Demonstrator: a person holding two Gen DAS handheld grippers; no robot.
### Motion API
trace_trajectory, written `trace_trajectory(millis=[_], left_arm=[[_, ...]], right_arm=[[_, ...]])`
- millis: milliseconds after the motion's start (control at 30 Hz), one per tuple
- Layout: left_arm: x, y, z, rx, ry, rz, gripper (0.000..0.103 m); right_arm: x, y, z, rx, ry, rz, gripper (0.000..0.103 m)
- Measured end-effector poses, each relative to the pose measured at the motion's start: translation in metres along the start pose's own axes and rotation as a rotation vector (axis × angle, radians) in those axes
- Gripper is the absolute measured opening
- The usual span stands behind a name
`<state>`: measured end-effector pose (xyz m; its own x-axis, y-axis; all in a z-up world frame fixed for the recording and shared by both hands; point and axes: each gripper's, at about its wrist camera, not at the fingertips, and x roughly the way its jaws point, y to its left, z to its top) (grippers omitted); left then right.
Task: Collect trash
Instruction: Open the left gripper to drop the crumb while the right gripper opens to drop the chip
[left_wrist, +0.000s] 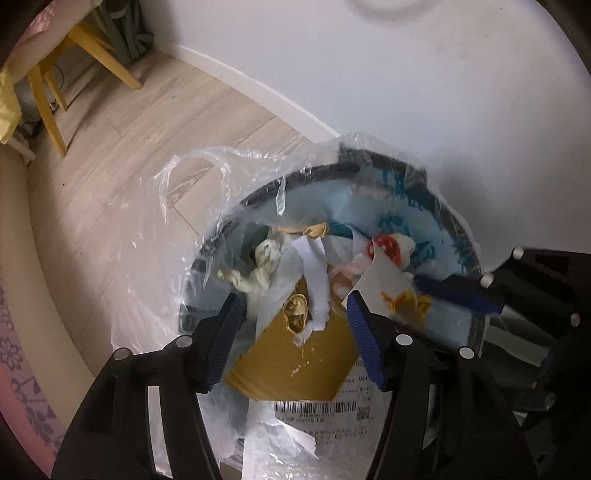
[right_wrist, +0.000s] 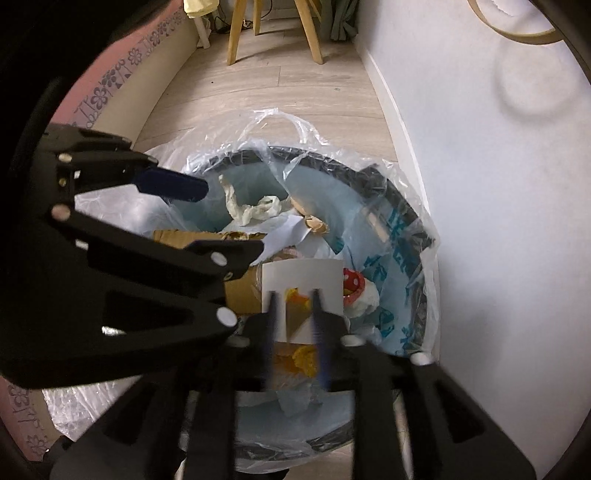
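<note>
while above the bin (left_wrist: 436, 206) | left claw (left_wrist: 295, 328) apart (empty) | right claw (right_wrist: 293, 314) apart

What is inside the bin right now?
The lined bin holds a brown box, crumpled tissue, a white card and a red spotted wrapper. Anything beneath is covered.

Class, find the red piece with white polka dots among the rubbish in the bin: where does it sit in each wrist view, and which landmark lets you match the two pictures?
Left wrist: the red polka-dot piece lies right of centre, above the white card.
Right wrist: it lies right of centre, at the card's right edge.
Shared landmark: the white card with yellow print.
</note>
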<state>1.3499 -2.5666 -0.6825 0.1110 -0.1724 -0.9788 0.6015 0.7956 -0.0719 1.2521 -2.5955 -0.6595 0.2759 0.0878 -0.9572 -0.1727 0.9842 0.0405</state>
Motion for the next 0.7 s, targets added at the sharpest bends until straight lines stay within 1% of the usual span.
trace_trajectory(millis=[67,100,167,233,267,300,367,400,433,700], left_arm=[[-0.001,-0.001,0.001,0.005,-0.008,-0.003,0.06],[-0.002,-0.001,0.002,0.009,-0.01,-0.004,0.061],[-0.003,-0.004,0.002,0.014,-0.018,0.004,0.066],[-0.004,-0.005,0.003,0.012,-0.022,0.011,0.075],[-0.003,-0.005,0.003,0.007,-0.021,0.015,0.077],[-0.002,-0.005,0.003,0.004,-0.02,0.017,0.082],[-0.004,-0.006,0.003,0.004,-0.021,0.021,0.089],[-0.005,-0.007,0.003,0.003,-0.022,0.023,0.095],[-0.007,-0.007,0.002,-0.001,-0.025,0.027,0.097],[-0.024,-0.012,-0.001,-0.008,-0.03,0.026,0.097]], right_arm=[[0.0,0.003,0.0,-0.005,-0.012,-0.011,0.058],[0.0,0.002,0.0,-0.007,-0.017,-0.016,0.063],[-0.002,0.002,0.0,-0.015,-0.034,-0.041,0.082],[-0.002,0.002,0.001,-0.026,-0.03,-0.066,0.092],[-0.002,0.001,0.001,-0.03,-0.029,-0.076,0.095],[-0.003,0.002,0.001,-0.039,-0.036,-0.089,0.096],[-0.007,-0.002,0.004,-0.05,-0.049,-0.098,0.096],[-0.009,-0.002,0.004,-0.052,-0.053,-0.102,0.096],[-0.01,-0.004,0.005,-0.053,-0.053,-0.101,0.096],[-0.025,-0.005,0.005,-0.032,-0.044,-0.111,0.096]])
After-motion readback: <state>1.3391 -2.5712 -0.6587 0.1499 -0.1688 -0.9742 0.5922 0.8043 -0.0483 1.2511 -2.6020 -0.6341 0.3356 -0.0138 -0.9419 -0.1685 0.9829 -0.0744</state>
